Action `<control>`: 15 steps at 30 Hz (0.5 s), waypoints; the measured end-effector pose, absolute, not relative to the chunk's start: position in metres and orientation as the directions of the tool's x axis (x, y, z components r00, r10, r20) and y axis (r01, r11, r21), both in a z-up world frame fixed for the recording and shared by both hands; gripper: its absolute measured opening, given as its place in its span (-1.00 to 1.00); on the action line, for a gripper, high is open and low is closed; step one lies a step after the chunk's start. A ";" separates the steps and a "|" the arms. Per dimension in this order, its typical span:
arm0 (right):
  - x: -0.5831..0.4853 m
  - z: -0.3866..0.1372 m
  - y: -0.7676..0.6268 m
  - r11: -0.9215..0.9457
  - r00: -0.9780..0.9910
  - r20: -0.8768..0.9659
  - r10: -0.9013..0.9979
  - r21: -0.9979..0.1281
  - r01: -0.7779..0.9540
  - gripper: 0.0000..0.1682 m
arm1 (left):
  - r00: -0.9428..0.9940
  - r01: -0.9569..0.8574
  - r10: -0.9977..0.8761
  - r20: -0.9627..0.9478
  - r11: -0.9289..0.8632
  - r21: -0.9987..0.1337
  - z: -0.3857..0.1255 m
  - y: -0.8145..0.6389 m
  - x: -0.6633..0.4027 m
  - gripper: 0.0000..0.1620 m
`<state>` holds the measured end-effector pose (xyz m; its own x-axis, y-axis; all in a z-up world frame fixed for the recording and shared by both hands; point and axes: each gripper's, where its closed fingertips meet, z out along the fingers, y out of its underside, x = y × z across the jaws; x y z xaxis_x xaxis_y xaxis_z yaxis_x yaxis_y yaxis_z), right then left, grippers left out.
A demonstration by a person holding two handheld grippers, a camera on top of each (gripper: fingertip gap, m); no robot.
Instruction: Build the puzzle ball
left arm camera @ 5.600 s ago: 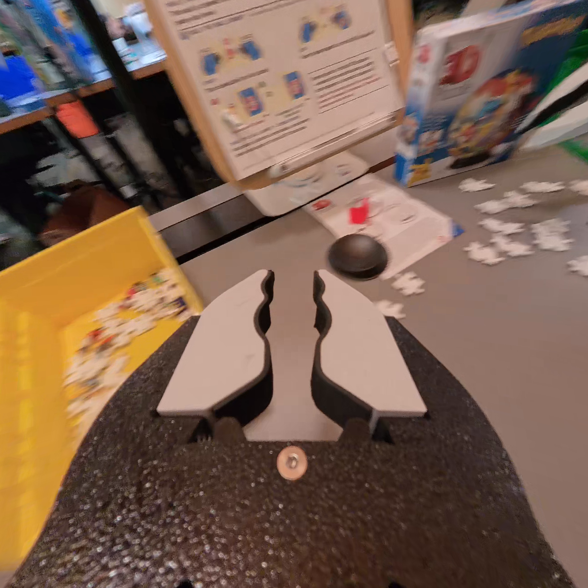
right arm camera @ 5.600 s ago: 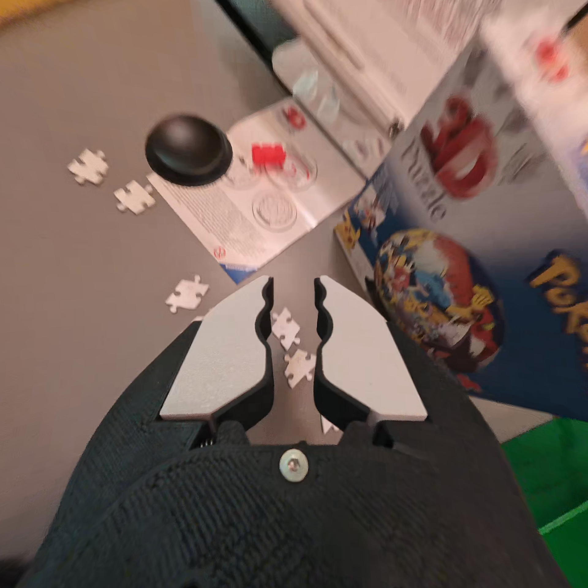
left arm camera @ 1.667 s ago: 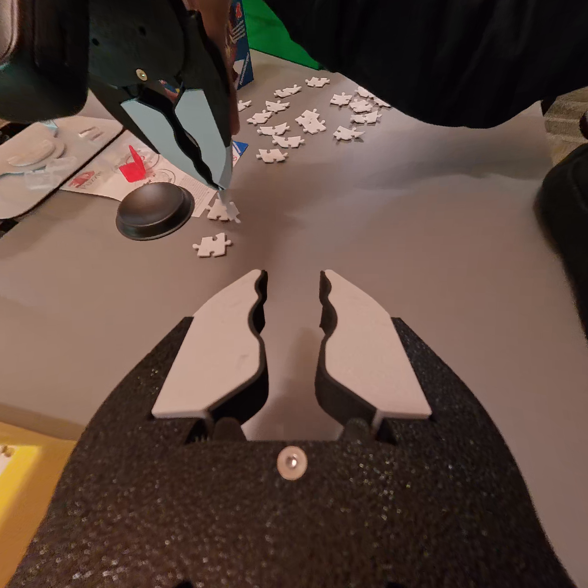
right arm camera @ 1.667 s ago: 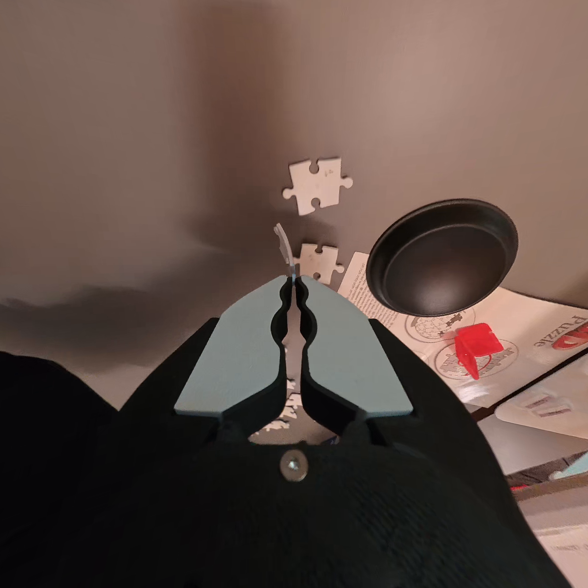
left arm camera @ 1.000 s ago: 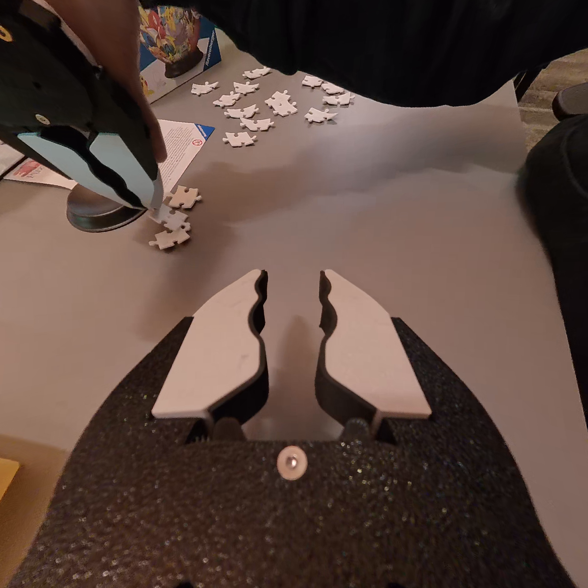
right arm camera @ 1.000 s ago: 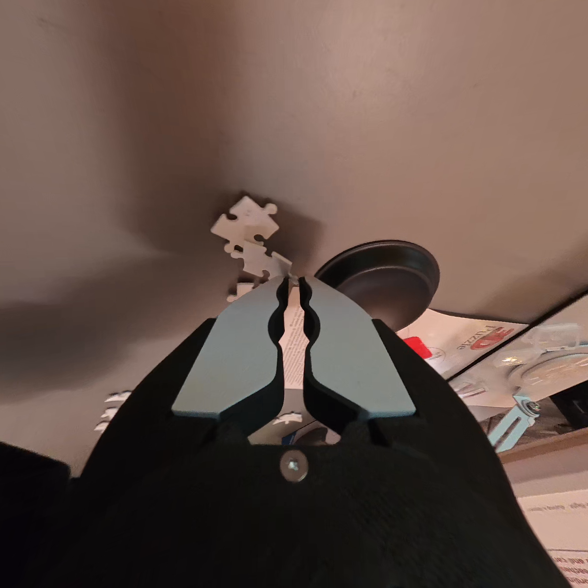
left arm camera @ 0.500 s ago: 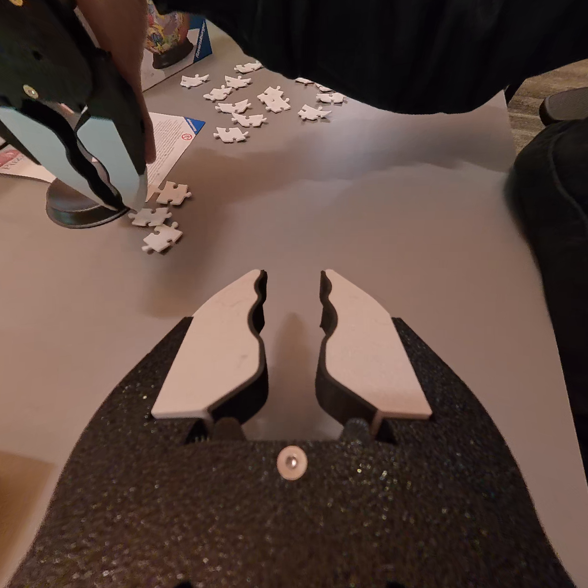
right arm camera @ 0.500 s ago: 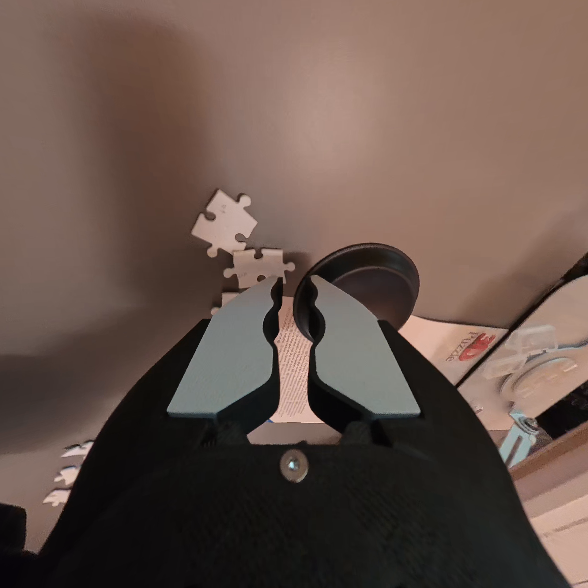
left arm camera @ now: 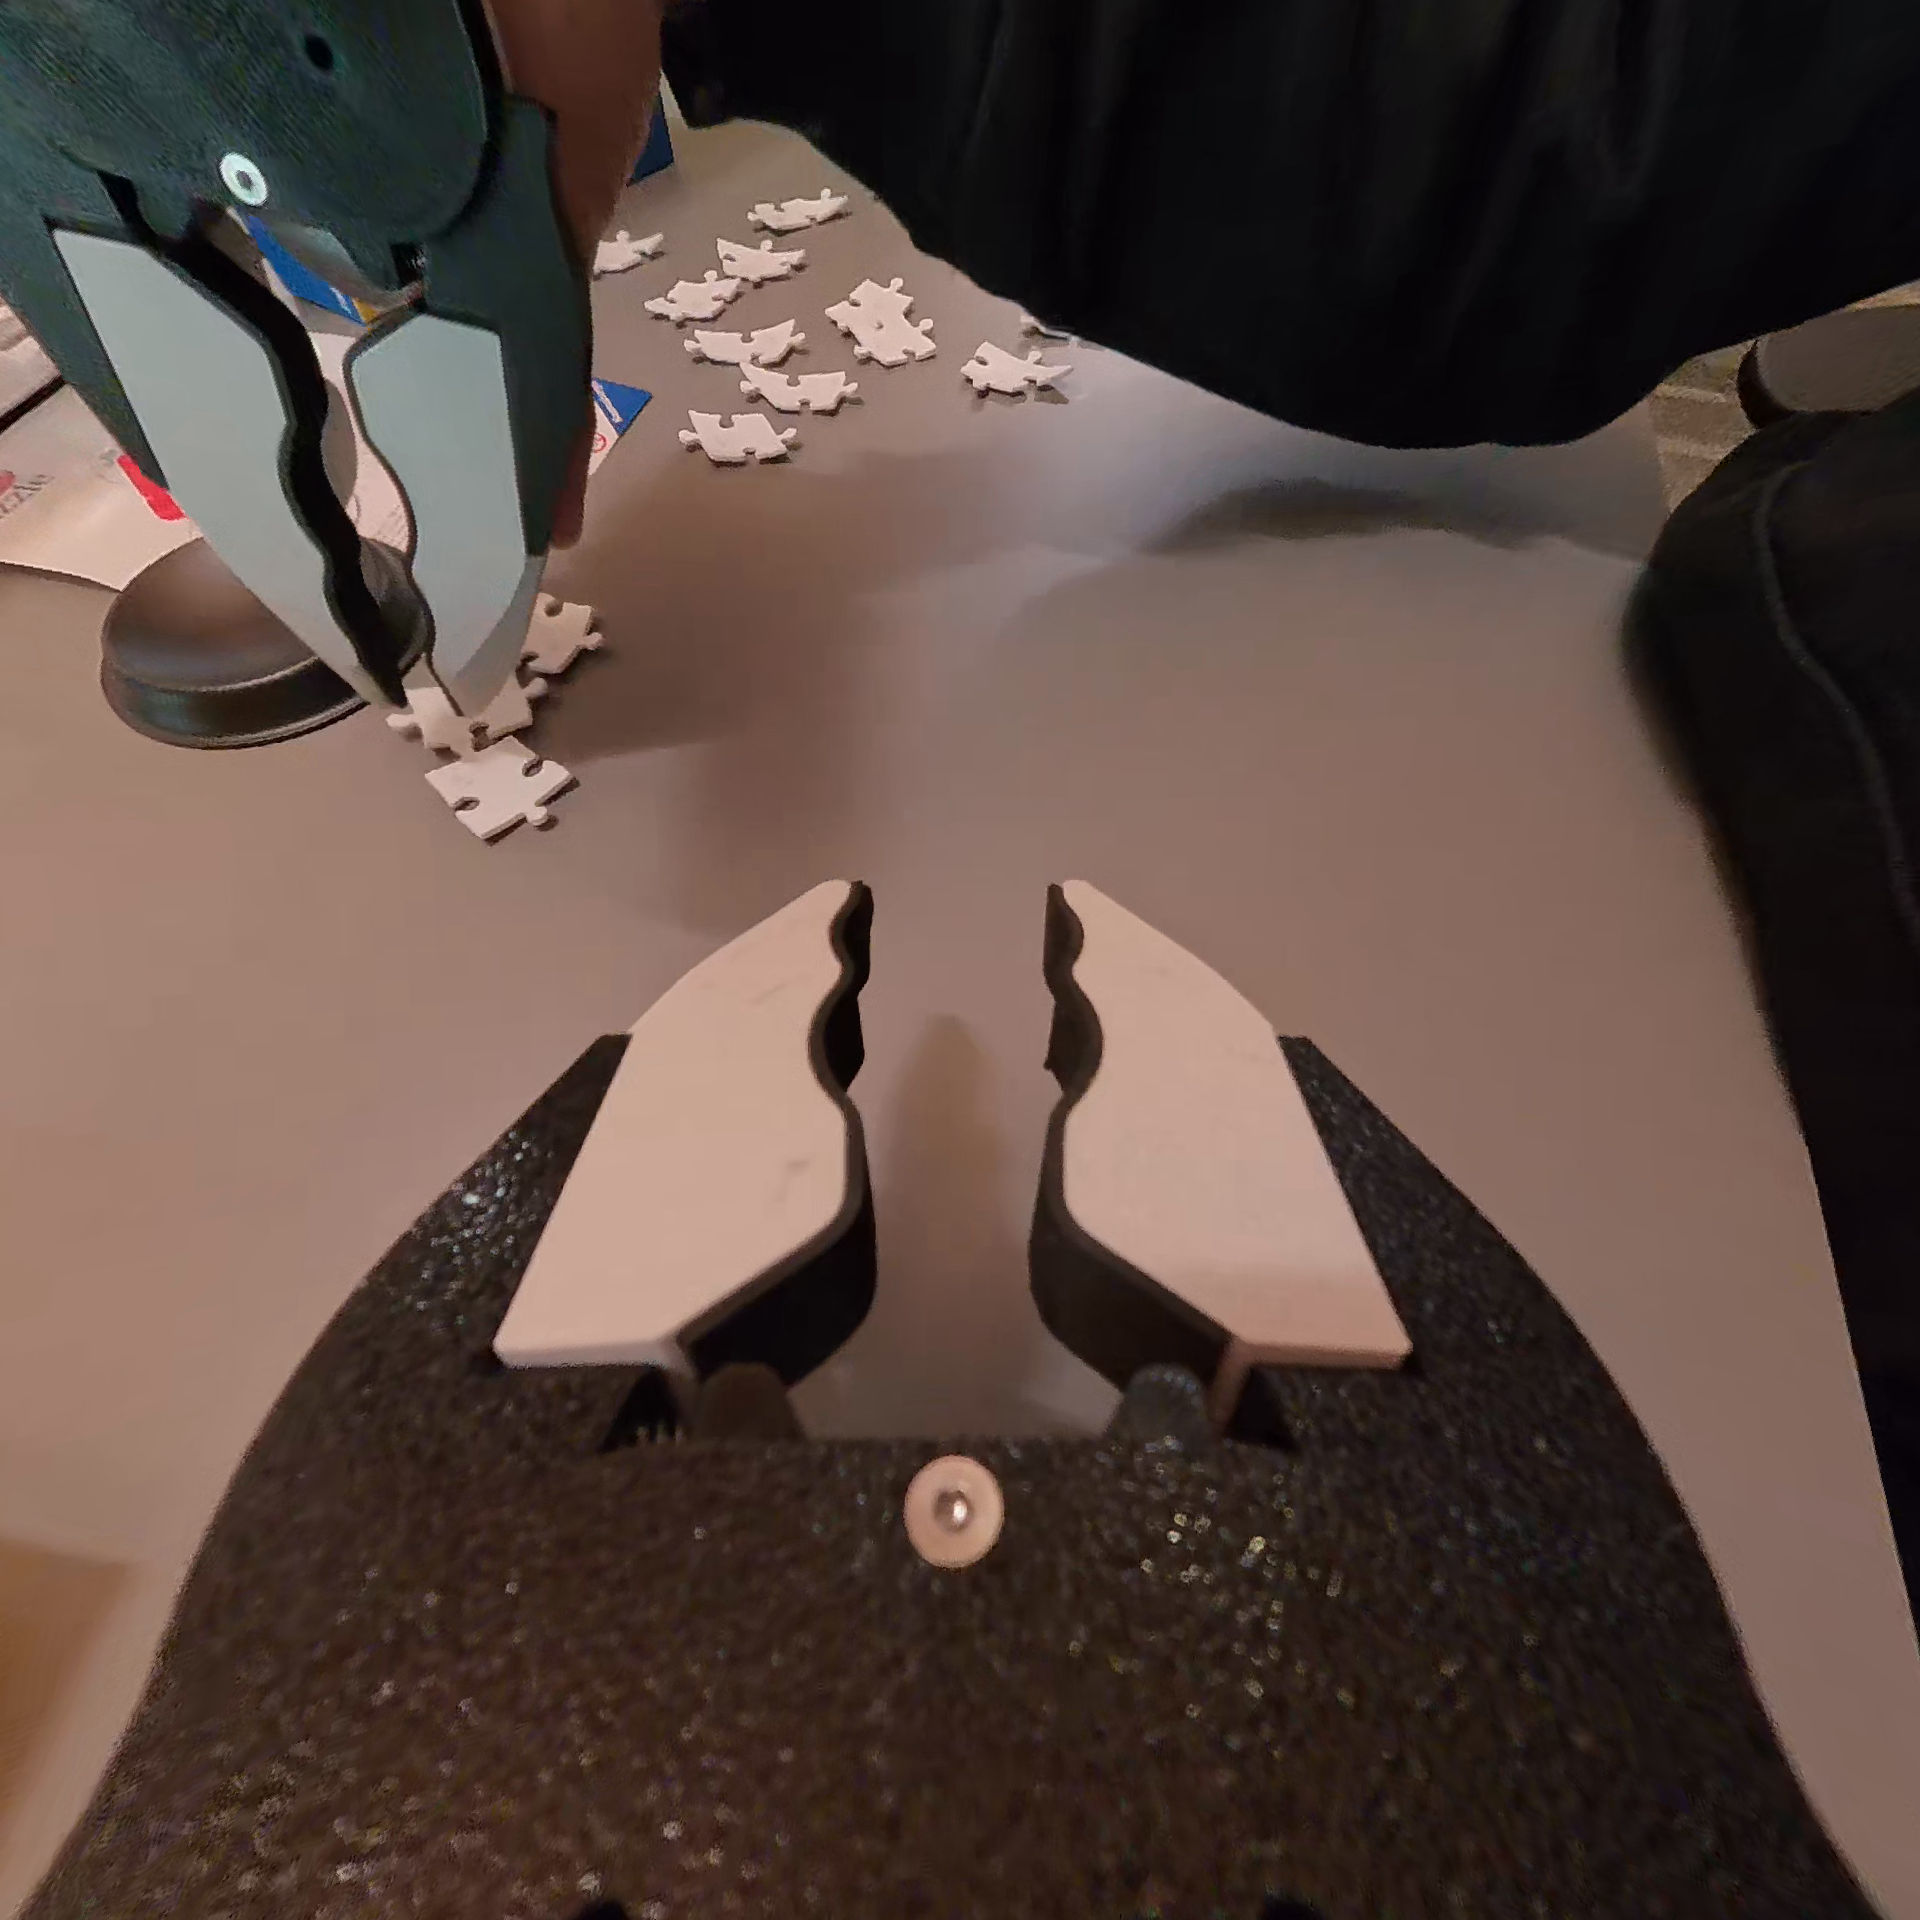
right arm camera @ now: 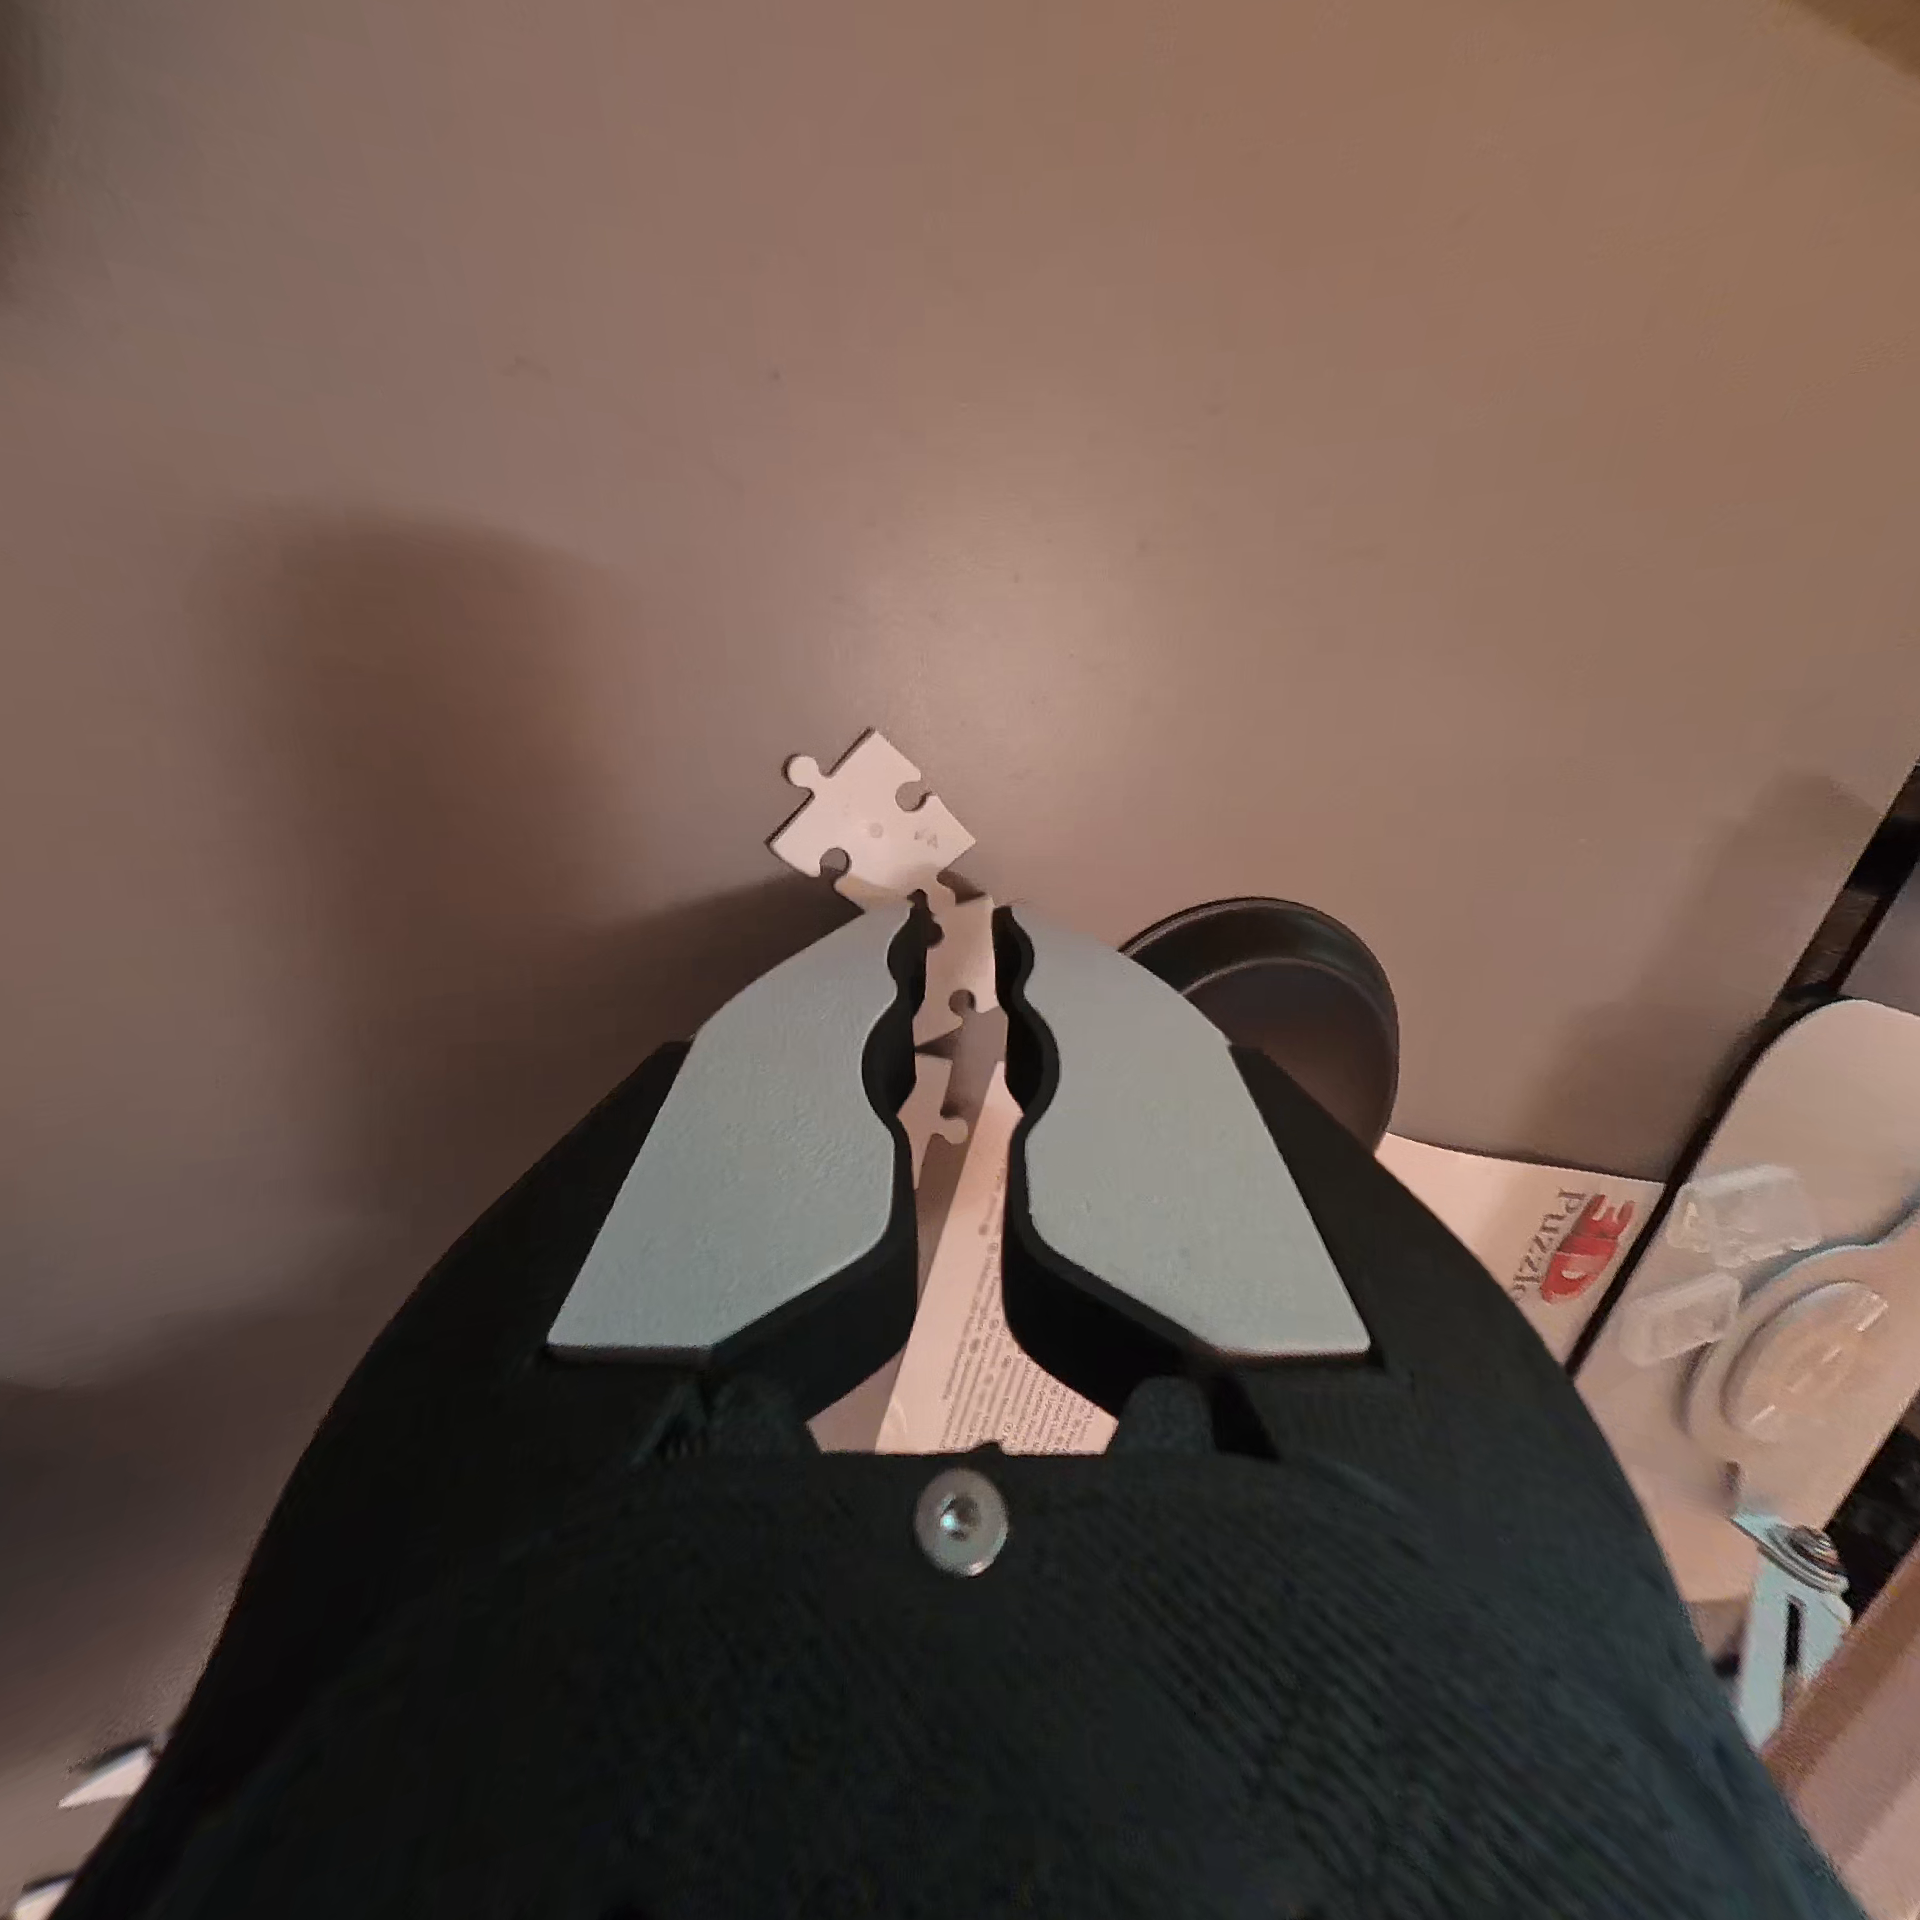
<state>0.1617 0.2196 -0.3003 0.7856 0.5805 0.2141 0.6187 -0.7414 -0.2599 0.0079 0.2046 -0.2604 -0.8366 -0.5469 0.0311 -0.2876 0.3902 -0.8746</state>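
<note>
On the grey table [left arm camera: 1143, 727], the black round stand [left arm camera: 208, 665] sits at the far left with the right gripper [left arm camera: 416, 686] tipped down just beside it, its fingers narrowed around a white puzzle piece [right arm camera: 961, 961] lying among two others, though a true pinch cannot be confirmed. Farther right, a loose scatter of white pieces [left arm camera: 810, 332] lies well apart, and the left gripper [left arm camera: 954, 902] hovers over bare table with fingers spread, holding nothing
</note>
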 end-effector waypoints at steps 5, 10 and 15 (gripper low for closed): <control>0.165 -0.300 0.220 -0.735 0.774 0.239 0.587 -0.244 0.632 -0.87 | -0.834 -0.294 -0.552 0.029 0.398 -0.869 -0.262 0.207 0.007 -0.62; 0.182 -0.267 0.230 -0.753 0.845 0.335 0.417 -0.394 0.527 -0.84 | -0.809 -0.287 -0.587 0.017 0.370 -0.884 -0.255 0.215 0.010 -0.62; 0.188 -0.225 0.223 -0.675 0.930 0.332 0.158 -0.651 0.347 -0.54 | -0.649 -0.336 -0.761 -0.002 0.288 -0.897 -0.228 0.263 0.027 -0.61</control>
<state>0.1879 0.2229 -0.2247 0.9298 0.1583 0.3322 0.3474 -0.6752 -0.6507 0.0273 0.2631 -0.2282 -0.6488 -0.7610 -0.0016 -0.3361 0.2885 -0.8966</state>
